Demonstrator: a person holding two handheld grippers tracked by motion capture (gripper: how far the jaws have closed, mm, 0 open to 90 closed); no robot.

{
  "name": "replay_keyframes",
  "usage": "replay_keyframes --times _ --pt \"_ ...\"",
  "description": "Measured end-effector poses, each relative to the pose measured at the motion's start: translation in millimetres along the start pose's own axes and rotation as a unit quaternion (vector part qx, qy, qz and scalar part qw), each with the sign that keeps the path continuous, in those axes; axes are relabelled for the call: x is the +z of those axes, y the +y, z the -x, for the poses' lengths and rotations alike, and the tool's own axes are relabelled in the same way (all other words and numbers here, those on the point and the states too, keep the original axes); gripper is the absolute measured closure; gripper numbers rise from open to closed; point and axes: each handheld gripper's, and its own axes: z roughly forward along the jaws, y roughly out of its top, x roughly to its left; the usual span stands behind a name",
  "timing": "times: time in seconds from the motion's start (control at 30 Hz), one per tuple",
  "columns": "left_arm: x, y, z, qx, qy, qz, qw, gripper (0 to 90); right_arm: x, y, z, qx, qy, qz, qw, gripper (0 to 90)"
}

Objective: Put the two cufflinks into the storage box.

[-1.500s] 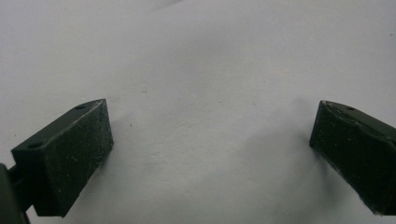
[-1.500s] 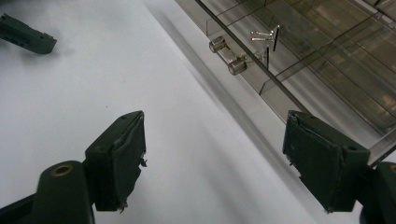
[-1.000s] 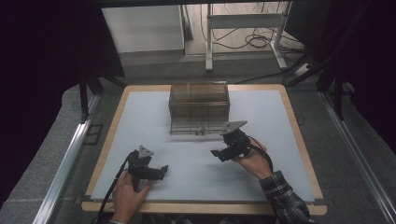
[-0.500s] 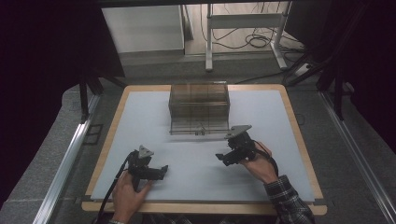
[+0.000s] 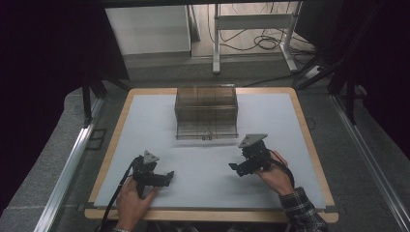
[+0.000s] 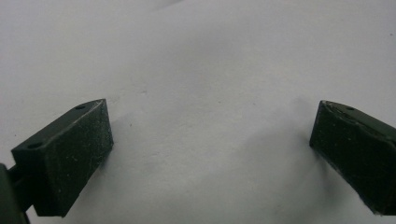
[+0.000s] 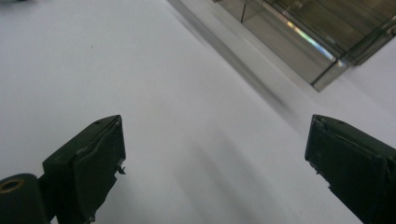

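A smoky see-through box (image 5: 207, 112) with inner dividers stands at the back middle of the white mat (image 5: 290, 125). In the right gripper view its near corner (image 7: 327, 70) lies ahead at the upper right. My right gripper (image 5: 234, 168) hovers low in front of the box, to its right, pointing left. Its jaws (image 7: 215, 158) are open; they have just been opening and nothing is between them. My left gripper (image 5: 168, 177) rests near the front left, pointing right. It is open (image 6: 210, 154) over bare mat.
The mat lies on a wood-edged table (image 5: 309, 145) set in a metal frame (image 5: 63, 179). Behind the table are a white cabinet (image 5: 147, 29), desk legs (image 5: 216, 43) and floor cables (image 5: 263, 43). Dark panels flank both sides.
My right gripper has drawn back from the box toward the front edge and slightly right. The left gripper has stayed put.
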Motion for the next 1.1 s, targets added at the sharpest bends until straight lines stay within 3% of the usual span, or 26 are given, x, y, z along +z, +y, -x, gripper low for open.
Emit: replay_keyframes --times 0.6,1.1 --pt "0.0 0.0 0.0 0.0 0.0 0.0 1.0 0.0 -5.4 -28.3 -0.9 0.006 -0.01 -0.003 0.9999 1.3" --pt "0.0 0.0 -0.1 0.0 0.0 0.0 1.0 0.0 2.6 -55.1 -0.6 0.03 -0.003 -0.006 0.9995 0.1"
